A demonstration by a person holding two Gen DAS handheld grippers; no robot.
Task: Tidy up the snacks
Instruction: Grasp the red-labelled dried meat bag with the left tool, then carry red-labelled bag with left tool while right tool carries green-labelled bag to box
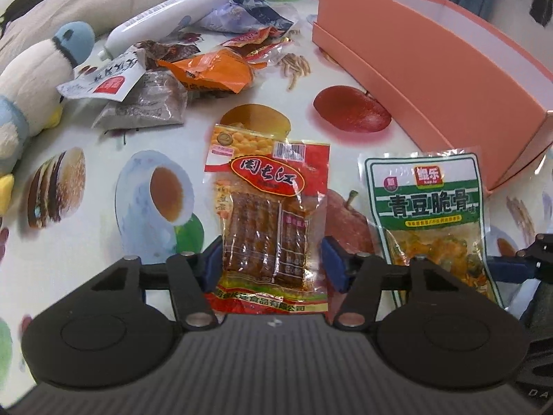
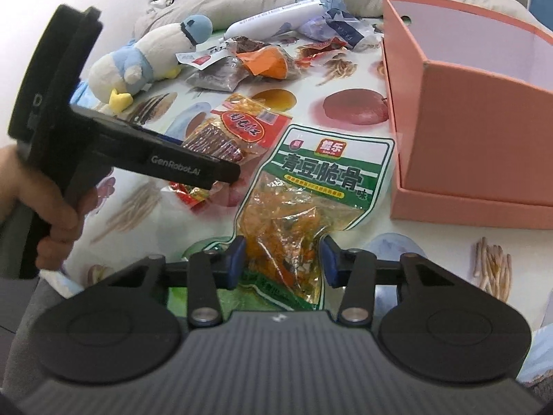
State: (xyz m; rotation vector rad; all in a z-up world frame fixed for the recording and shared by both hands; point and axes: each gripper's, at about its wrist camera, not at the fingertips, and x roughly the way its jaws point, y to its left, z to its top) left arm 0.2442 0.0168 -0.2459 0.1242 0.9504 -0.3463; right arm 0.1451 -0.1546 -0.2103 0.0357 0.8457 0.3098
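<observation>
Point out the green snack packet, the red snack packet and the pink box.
green snack packet point(image 2: 321, 169): right wrist view, green label band.
red snack packet point(image 1: 266, 176): left wrist view, red oval logo.
pink box point(image 1: 432, 69): left wrist view, outer side wall.

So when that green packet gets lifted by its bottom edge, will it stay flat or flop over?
The green packet will probably flop: it is a thin plastic pouch, and the right gripper straddles only its narrow lower end. Its glossy, wrinkled film looks slippery, so it may slide between the pads. The loose filling showing through its clear part could shift and tug it downward.
</observation>
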